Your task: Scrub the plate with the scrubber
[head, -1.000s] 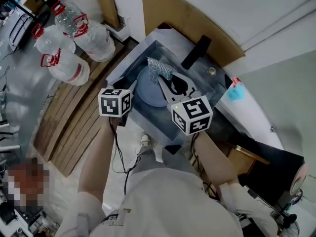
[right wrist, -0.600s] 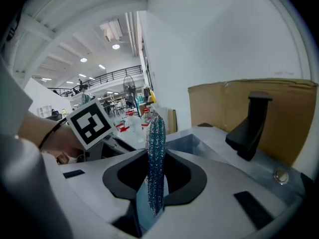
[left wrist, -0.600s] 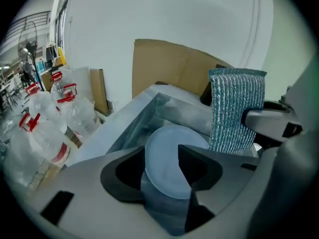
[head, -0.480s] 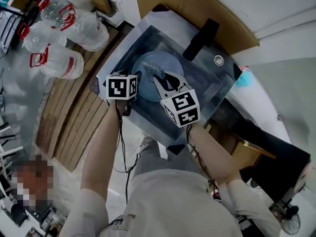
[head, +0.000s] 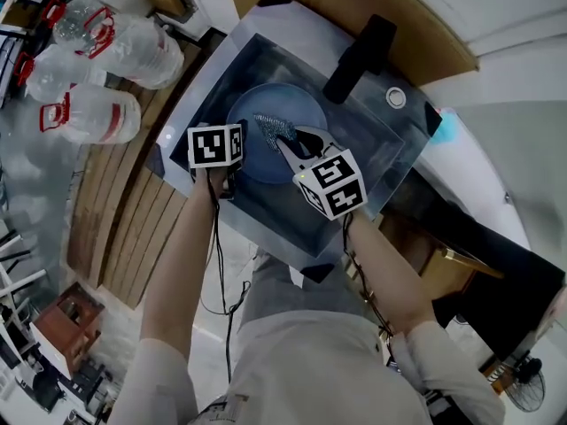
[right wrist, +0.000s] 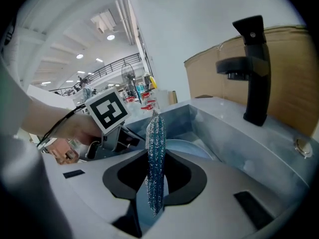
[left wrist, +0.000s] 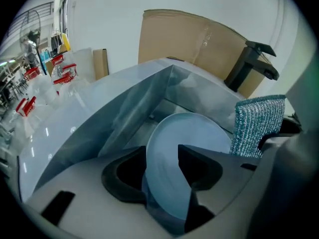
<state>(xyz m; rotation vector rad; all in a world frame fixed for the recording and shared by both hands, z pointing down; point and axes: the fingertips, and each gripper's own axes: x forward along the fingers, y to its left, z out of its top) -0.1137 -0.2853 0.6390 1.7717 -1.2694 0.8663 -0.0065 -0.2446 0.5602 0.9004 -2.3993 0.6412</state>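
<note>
A pale blue plate [head: 294, 109] [left wrist: 194, 133] stands tilted inside the steel sink [head: 372, 180]. My left gripper [head: 236, 152] [left wrist: 162, 151] is shut on the plate's left rim; its jaws have just widened a little, with the rim still pinched between them. My right gripper [head: 285, 140] [right wrist: 155, 163] is shut on a glittery blue-green scrubber [head: 268, 128] [right wrist: 155, 148]. The scrubber hangs upright over the plate's face, just right of the left gripper, and also shows in the left gripper view as the scrubber [left wrist: 256, 126]. I cannot tell whether it touches the plate.
A black faucet [head: 359, 60] [right wrist: 254, 68] stands at the sink's far side, with a brown cardboard panel [left wrist: 189, 39] behind it. Large water bottles with red handles [head: 89, 69] sit to the left, beside wooden slats [head: 133, 220]. Sink walls close in around both grippers.
Both grippers have sunk down into the sink, carrying the plate and the scrubber with them. The scrubber now sits closer to the plate's face.
</note>
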